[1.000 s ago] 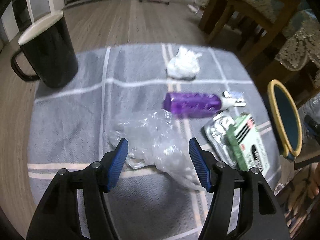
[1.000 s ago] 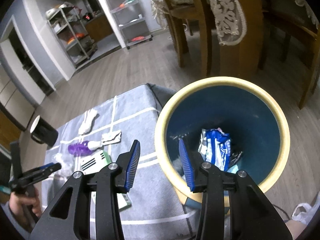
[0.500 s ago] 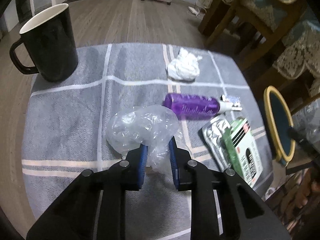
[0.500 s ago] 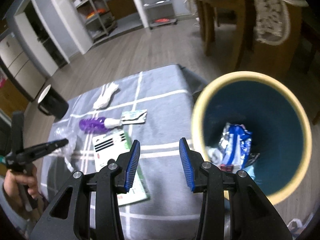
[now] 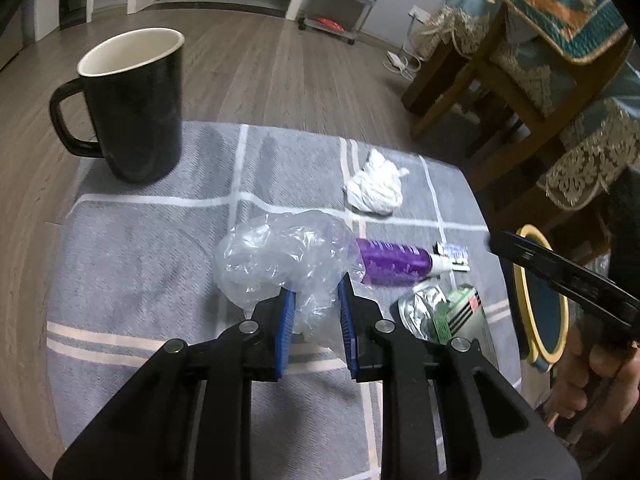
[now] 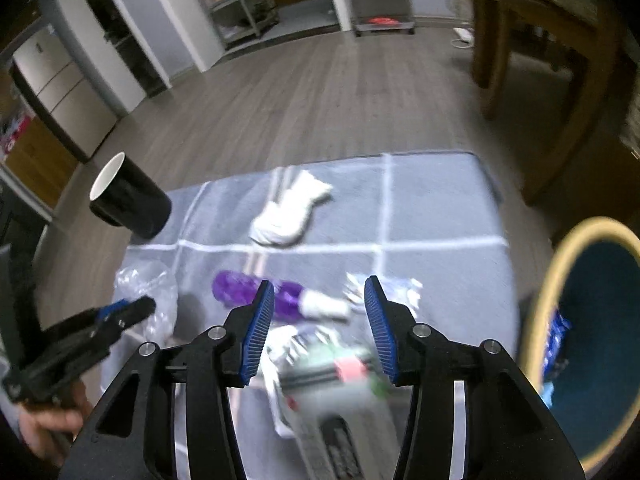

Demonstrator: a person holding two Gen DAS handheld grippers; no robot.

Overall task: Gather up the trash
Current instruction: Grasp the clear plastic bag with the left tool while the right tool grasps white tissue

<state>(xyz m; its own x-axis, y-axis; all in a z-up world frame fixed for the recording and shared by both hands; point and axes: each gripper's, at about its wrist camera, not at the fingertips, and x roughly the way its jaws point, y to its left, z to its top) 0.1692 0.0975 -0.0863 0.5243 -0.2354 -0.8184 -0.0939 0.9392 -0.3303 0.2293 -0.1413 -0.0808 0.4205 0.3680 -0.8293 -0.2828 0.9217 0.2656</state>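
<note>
My left gripper is shut on a crumpled clear plastic bag and holds it just above the grey checked cloth. The bag also shows in the right wrist view, pinched in the left gripper. My right gripper is open and empty above a purple bottle, a foil wrapper and a green-and-white packet. A white crumpled tissue lies further back. The blue bin with a yellow rim stands at the right and holds wrappers.
A black mug stands at the cloth's far left corner. The purple bottle and the green packet lie right of the left gripper. Wooden chair legs stand behind the table on the right.
My left gripper closed on the plastic bag and lifted it slightly. My right gripper swung left, from over the bin to over the cloth, staying open.
</note>
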